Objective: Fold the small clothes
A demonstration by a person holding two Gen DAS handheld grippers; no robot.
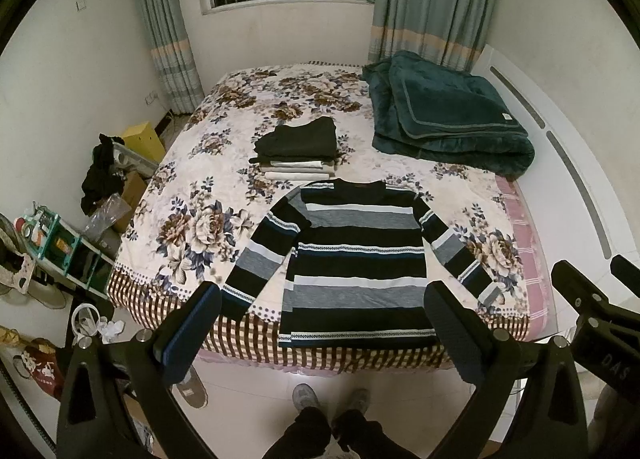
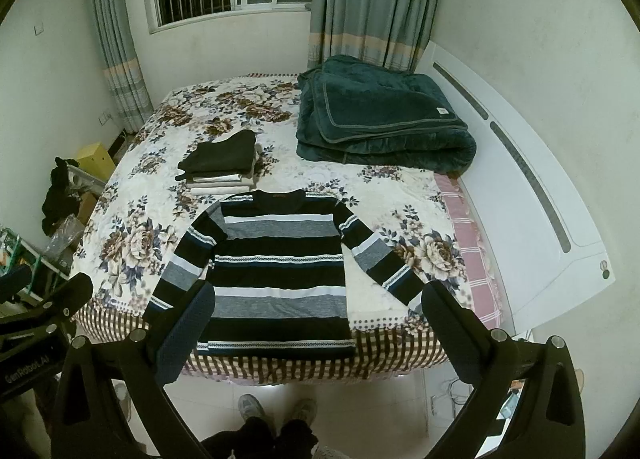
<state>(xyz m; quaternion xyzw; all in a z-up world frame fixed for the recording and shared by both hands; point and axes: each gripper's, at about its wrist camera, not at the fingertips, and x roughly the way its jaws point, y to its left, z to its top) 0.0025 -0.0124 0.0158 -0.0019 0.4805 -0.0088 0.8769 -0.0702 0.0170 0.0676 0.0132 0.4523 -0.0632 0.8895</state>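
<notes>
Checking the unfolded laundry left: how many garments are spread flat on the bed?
1: the striped sweater at the bed's near edge. Behind it sits a folded stack; others could be hidden there.

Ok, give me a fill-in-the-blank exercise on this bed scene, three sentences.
The long-sleeved striped sweater lies spread flat with its ____ hanging over the bed's near edge.
Beyond its collar sits a stack of folded clothes topped by a ____ garment.
Both the left hand-held gripper and the right hand-held gripper hover with jaws ____.

Missing words: hem; black; open
</notes>
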